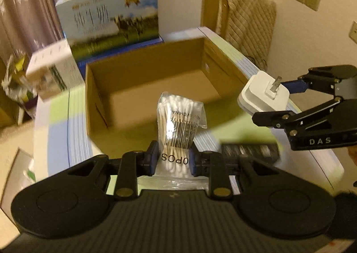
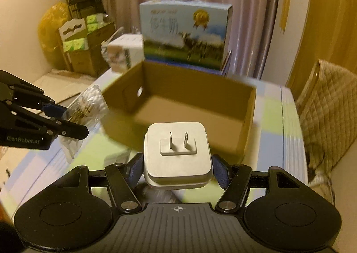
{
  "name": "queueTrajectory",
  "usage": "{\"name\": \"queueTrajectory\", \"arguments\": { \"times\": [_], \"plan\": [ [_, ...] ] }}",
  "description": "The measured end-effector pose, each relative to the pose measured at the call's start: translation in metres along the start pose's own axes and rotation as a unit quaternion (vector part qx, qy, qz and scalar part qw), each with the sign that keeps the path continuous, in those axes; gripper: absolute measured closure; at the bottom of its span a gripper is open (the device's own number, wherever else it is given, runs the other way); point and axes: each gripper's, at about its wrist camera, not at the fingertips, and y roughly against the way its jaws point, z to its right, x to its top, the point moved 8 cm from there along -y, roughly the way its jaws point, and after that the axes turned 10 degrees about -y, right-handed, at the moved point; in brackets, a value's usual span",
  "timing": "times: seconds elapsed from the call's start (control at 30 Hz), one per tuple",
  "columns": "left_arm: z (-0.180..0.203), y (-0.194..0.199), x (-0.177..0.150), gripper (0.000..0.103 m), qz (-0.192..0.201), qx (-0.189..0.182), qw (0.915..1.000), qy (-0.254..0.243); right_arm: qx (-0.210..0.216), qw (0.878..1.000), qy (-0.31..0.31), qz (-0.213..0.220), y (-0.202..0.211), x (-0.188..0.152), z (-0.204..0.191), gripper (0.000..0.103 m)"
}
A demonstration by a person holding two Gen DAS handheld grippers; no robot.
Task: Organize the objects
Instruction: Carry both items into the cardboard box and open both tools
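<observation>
The left gripper (image 1: 171, 159) clamps a bag of cotton swabs (image 1: 178, 123), long axis upright. The right gripper (image 2: 177, 163), half open, grips a white plug adapter (image 2: 177, 152), 2 prongs up, near the cardboard box (image 2: 247, 119).

"DAS" – right gripper (image 1: 262, 99), "GenRobot.AI" – left gripper (image 2: 73, 119)

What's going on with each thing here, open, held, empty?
Cardboard box: open-topped, empty.
Bag of cotton swabs: sealed, held by left gripper.
White plug: prongs up, held by right gripper.
Milk carton: closed, upright behind the box.
</observation>
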Motion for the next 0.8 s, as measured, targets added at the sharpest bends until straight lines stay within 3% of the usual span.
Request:
{"name": "queueTrajectory", "arguments": {
  "times": [0.1, 0.27, 0.47, 0.8],
  "plan": [
    [-0.019, -0.023, 0.027, 0.08, 0.001, 0.011, 0.9999, 0.001, -0.005, 1.0, 0.005, 0.004, -0.027, 0.032, 0.012, 0.041],
    [-0.042, -0.073, 0.047, 0.08, -0.011, 0.014, 0.9998, 0.008, -0.013, 1.0, -0.005, -0.02, -0.085, 0.054, 0.03, 0.041],
    [-0.059, -0.132, 0.047, 0.08, -0.034, 0.003, 0.9991, 0.025, -0.02, 0.998, -0.003, -0.066, -0.142, 0.049, 0.044, 0.041],
    [-0.07, -0.182, 0.04, 0.078, -0.049, 0.0, 0.9984, 0.029, -0.028, 0.995, 0.007, -0.094, -0.176, 0.043, 0.051, 0.041]
  ]
}}
